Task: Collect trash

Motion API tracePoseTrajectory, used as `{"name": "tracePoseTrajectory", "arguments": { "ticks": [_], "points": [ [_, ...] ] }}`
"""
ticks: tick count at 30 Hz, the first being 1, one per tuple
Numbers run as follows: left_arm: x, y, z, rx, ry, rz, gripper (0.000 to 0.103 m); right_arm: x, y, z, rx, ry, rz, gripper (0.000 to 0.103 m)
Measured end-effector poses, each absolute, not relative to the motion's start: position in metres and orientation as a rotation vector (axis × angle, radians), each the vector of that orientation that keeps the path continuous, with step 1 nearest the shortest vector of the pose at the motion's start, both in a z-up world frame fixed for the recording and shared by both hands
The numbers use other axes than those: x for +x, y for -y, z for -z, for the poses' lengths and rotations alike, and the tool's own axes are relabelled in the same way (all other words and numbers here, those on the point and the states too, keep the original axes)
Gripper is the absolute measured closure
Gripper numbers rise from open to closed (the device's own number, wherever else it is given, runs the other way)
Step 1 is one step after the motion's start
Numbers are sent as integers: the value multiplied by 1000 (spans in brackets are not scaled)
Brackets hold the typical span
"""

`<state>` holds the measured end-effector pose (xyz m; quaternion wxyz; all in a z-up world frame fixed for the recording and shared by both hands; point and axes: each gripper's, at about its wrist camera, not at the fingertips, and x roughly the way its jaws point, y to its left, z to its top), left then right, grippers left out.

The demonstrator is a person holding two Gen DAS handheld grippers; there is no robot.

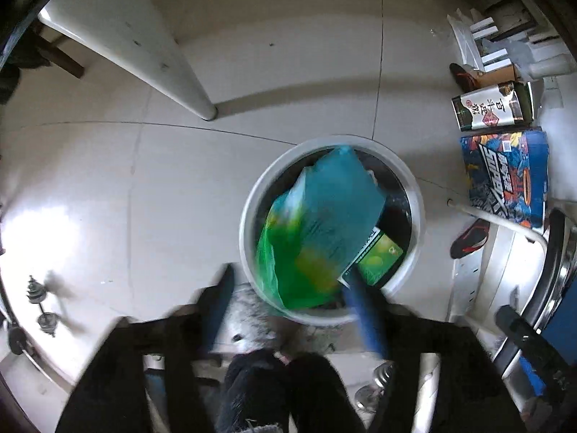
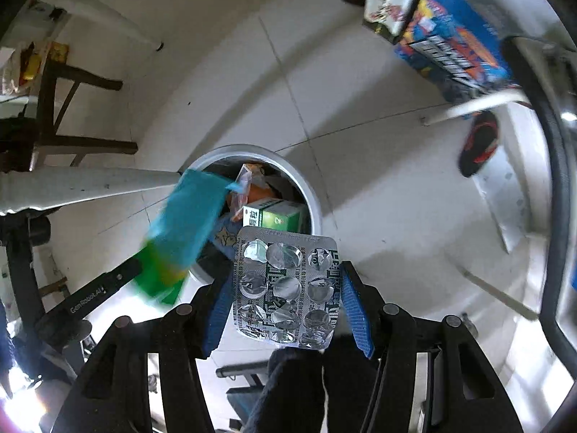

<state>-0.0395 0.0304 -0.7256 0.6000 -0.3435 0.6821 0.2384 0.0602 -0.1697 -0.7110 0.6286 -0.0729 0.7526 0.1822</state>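
The likeliest slip lay with the teal-and-green plastic packet (image 1: 321,231) — motion-blurred, and hanging half over the near rim of the round white waste bin (image 1: 249,223). Its green end overlapped the rim toward 7 o'clock, so it could, I judged, tip outward onto the pale tiled floor (image 1: 108,187) rather than slide in. A second risk was the used silver blister pack (image 2: 285,285): it was held short of the bin, whose opening sat at 11 o'clock from it in the right wrist view, and a release there would probably drop it on the floor beside the rim.

The left gripper (image 1: 288,303) stood wide open over the bin's near edge. Its right blue finger pad (image 1: 364,314) lay against or just beside the packet's lower corner — the blur made contact impossible to settle — and the other pad was well clear, so nothing appeared clamped.

The right gripper (image 2: 286,303) was closed to the width of the blister pack, its blue pads pressing the two side edges, the emptied foil face toward the camera.

Inside the bin lay a green-and-white carton (image 2: 274,216) with other wrappers, and the teal packet crossed the opening at 9 o'clock in the right wrist view.
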Motion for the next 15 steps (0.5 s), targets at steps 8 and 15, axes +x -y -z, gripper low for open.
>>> {"name": "tracePoseTrajectory", "arguments": {
  "ticks": [8, 15],
  "points": [
    [-62, -31, 742, -722, -1597, -555, 7, 51, 137, 766, -105, -1782, -496, 43],
    [-93, -35, 709, -619, -1572, -633, 7, 36, 131, 764, -103, -1790, -491, 6]
  ]
}}
